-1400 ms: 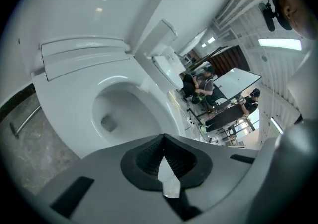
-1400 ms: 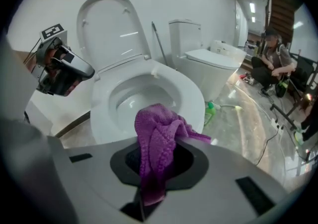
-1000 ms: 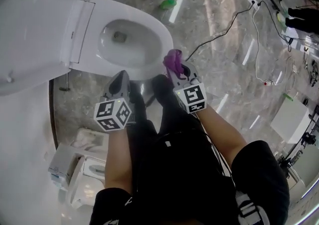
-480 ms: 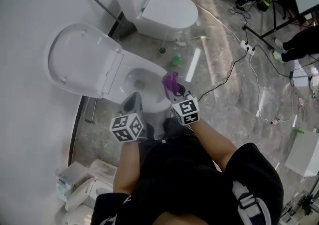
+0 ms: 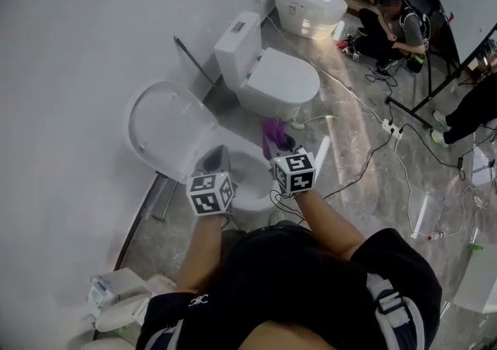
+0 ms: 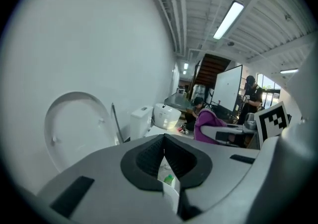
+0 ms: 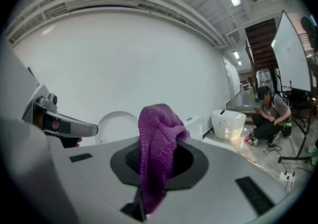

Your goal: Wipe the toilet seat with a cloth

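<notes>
The white toilet stands against the wall with its lid [image 5: 167, 127] raised and its bowl rim [image 5: 250, 179] partly hidden behind my grippers. My left gripper [image 5: 216, 156] hangs above the bowl, shut and holding nothing; its pads meet in the left gripper view [image 6: 164, 156]. My right gripper [image 5: 279, 140] is beside it on the right, shut on a purple knitted cloth [image 5: 273, 131]. The cloth [image 7: 156, 153] bunches up over the jaws and hangs down between them. The lid [image 6: 74, 128] shows at the left in the left gripper view.
A second toilet [image 5: 272, 69] with its lid closed stands just beyond, and a third [image 5: 311, 3] farther back. A person [image 5: 392, 19] crouches near it. Cables [image 5: 388, 147] trail across the marble floor at right. Toilet parts and boxes [image 5: 116, 302] lie at lower left.
Both grippers have risen well above the toilet, and the head view now takes in much more of the room. The purple cloth has stayed in the right gripper.
</notes>
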`<state>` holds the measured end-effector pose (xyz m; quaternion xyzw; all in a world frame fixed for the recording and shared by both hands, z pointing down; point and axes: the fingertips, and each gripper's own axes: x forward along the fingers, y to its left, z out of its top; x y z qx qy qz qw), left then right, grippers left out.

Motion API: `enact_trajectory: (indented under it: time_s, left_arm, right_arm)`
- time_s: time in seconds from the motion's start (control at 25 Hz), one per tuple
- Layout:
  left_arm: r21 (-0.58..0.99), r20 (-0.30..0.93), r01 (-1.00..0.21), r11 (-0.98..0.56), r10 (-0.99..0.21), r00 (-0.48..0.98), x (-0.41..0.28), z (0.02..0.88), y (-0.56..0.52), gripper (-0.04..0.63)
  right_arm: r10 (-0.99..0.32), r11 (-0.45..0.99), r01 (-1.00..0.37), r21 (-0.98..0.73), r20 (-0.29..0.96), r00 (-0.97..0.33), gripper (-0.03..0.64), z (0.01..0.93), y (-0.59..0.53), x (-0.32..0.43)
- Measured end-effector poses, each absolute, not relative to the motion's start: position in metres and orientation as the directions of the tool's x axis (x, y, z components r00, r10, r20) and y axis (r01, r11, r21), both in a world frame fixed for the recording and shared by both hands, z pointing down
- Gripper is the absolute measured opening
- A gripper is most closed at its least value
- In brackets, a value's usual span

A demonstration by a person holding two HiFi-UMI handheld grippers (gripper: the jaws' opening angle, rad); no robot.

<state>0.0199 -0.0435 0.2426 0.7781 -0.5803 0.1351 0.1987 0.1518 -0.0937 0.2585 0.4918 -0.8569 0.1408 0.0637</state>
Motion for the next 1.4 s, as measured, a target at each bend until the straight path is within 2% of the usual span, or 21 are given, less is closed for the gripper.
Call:
enact_trajectory:
  time_s: [0.4,0.8,1.0,1.16,1.4]
  left_arm:
    - [0.104,0.378,-0.975,-0.198,-0.899,0.223,0.018,0.195,-0.074,0.009]
    - [0.188,0.389,-0.966,-0.175,-0.890,0.237,0.023,0.209,-0.082,0.009]
    - [0.202,0.400,-0.963,-0.179,-0.882,0.248,0.025,0.216,-0.094,0.009]
    - [0.142,0.394,-0.972,-0.189,-0.890,0.231,0.028,0.213,-0.102,0.009]
    - [0.191,0.403,-0.962,-0.195,-0.878,0.258,0.024,0.222,-0.109,0.009]
  right_arm:
    - [-0.786,0.593,-0.794,-0.132,0.118,-0.607,0.052,0.171,-0.118,0.133]
    - [-0.769,0.618,-0.777,-0.119,0.113,-0.629,0.051,0.176,-0.120,0.139]
    - [-0.764,0.619,-0.775,-0.129,0.132,-0.632,0.051,0.183,-0.127,0.145]
    - [-0.759,0.627,-0.772,-0.105,0.142,-0.636,0.052,0.185,-0.131,0.147]
    - [-0.768,0.619,-0.780,-0.087,0.137,-0.625,0.052,0.185,-0.140,0.142]
